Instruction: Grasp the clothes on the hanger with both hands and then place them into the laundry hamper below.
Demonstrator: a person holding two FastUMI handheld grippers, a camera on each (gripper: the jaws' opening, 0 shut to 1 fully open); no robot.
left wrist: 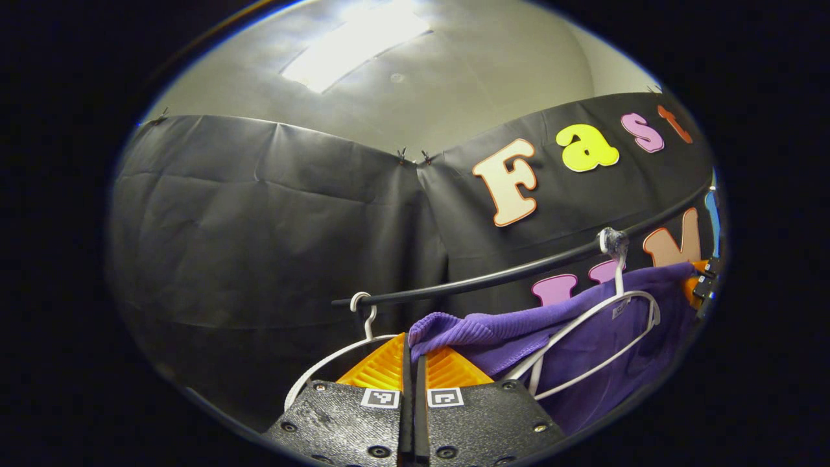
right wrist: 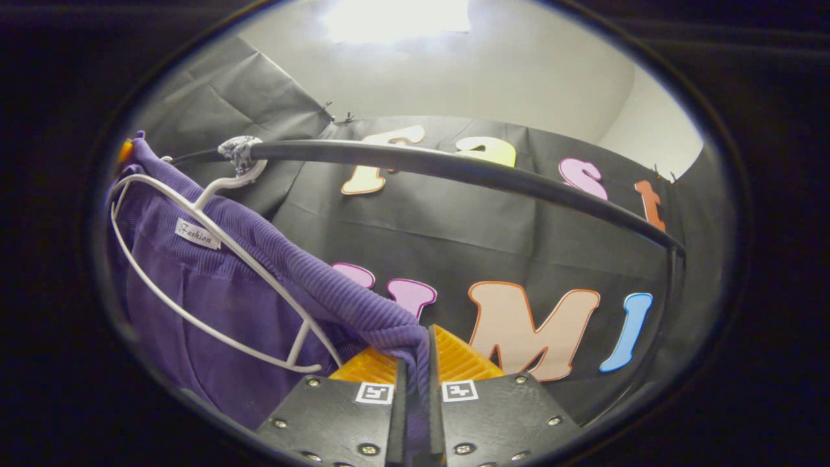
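Purple knit garment [right wrist: 214, 285] hangs on white hanger [right wrist: 194, 259], hook over black rail [right wrist: 454, 172], so cloth drapes free for two-sided grasp. We see right tongs [right wrist: 415, 353] clenched on one corner of garment, ribbed edge running down between fingers. Left tongs [left wrist: 412, 360] closed at other corner [left wrist: 447, 327]; cloth touches tips, but whether both fingers pinch it, we cannot tell. Second white hanger [left wrist: 337, 357] just beside left tongs, its load hidden. Hamper below out of frame. Lower part of garment cut off.
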